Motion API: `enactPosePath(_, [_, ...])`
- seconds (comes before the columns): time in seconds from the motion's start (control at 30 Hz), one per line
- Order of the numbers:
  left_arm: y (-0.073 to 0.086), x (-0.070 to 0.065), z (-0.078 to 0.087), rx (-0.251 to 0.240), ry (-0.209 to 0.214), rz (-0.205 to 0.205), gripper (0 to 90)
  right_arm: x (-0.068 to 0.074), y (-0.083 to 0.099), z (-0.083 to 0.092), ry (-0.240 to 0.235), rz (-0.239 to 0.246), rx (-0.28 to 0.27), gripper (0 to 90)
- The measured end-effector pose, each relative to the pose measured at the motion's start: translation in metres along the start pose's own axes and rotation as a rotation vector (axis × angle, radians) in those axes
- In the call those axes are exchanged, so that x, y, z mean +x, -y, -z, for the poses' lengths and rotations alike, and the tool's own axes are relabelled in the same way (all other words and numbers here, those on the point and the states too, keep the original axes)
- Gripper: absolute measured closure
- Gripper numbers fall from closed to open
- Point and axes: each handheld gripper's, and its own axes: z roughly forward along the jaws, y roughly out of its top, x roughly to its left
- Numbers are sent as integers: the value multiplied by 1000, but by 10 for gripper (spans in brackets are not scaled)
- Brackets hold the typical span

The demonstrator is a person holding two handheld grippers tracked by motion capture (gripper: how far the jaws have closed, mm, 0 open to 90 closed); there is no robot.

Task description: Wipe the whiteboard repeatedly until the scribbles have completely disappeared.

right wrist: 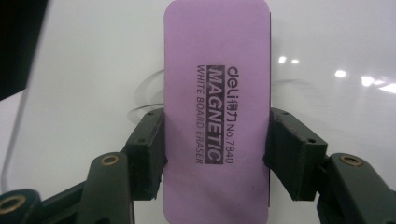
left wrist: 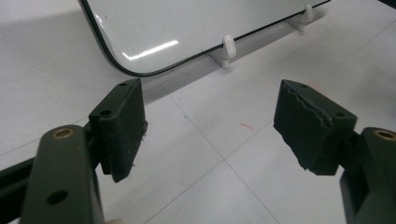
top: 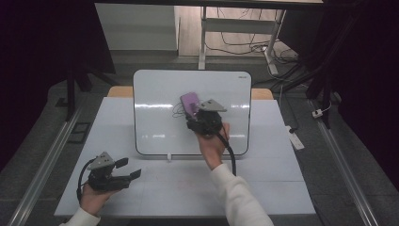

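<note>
Left gripper (top: 127,168): you hold it at 8 o'clock on the table (top: 263,193), low and near the front edge. Jaws spread wide, nothing between them.
Left gripper view: pads (left wrist: 122,128) hang over bare tabletop; whiteboard's lower corner and one of its white feet (left wrist: 228,45) sit up at 12 o'clock.
Whiteboard (top: 155,103): propped upright at table centre, toward the far edge. Faint dark scribble (top: 177,111) just left of the eraser.
Eraser (right wrist: 217,116): purple, printed "MAGNETIC WHITE BOARD ERASER". Flat against the whiteboard, a little right of the board's centre, upper half.
Right gripper (top: 197,113): clamped on the eraser's two long sides, pads pressing in from 3 and 9 o'clock. Your right hand (top: 211,143) is below it at 6 o'clock.
</note>
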Motion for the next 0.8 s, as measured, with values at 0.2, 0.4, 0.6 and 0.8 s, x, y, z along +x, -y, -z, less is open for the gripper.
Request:
enactPosePath(0.2, [0,0,0,-2,-2,5,256,-43,-2,17,94,-54,-40,408])
enactPosePath(0.4, [0,0,0,-1,-4,5,256,-47,-2,18,124,-51,-47,409])
enactPosePath(0.6, [0,0,0,-2,-4,5,256,-17,-5,4,48,-20,-35,409])
enactPosePath(0.8, [0,0,0,-3,-6,5,256,25,6,-13,-74,2,-20,409])
